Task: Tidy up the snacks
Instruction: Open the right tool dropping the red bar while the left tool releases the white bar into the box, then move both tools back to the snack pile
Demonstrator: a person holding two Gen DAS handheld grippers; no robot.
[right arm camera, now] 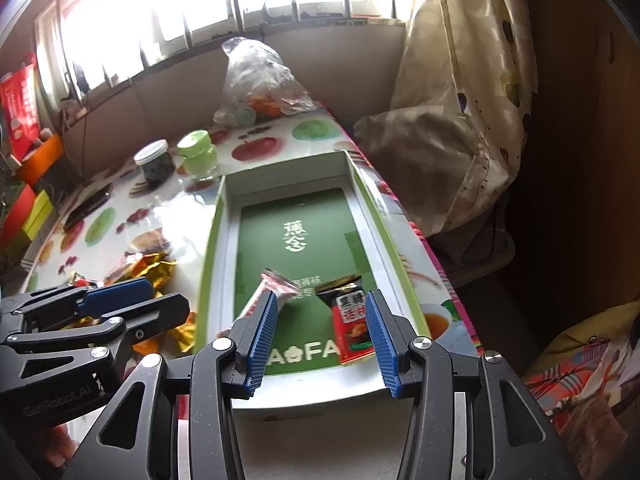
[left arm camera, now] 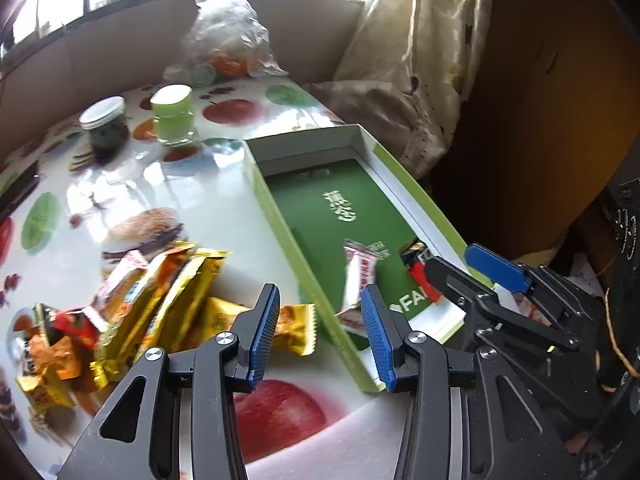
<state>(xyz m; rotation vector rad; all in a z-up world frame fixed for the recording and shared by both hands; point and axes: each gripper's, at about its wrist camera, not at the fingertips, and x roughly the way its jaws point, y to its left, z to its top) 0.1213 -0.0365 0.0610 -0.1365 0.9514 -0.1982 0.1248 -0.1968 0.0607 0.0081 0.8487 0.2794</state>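
Fruit-print table (left arm camera: pixel 224 208): two snacks (right arm camera: pixel 348 320) in green box (right arm camera: pixel 208 240).

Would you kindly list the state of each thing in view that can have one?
Green box: lid off, two snacks inside.
White-and-red snack: in the box, wrapper sealed.
Black-and-red snack: in the box, lying flat.
Gold snack pile: on the table, outside the box.
Dark jar: upright, capped.
Green jar: upright, capped.
Left tool: open, empty.
Right tool: open, empty.
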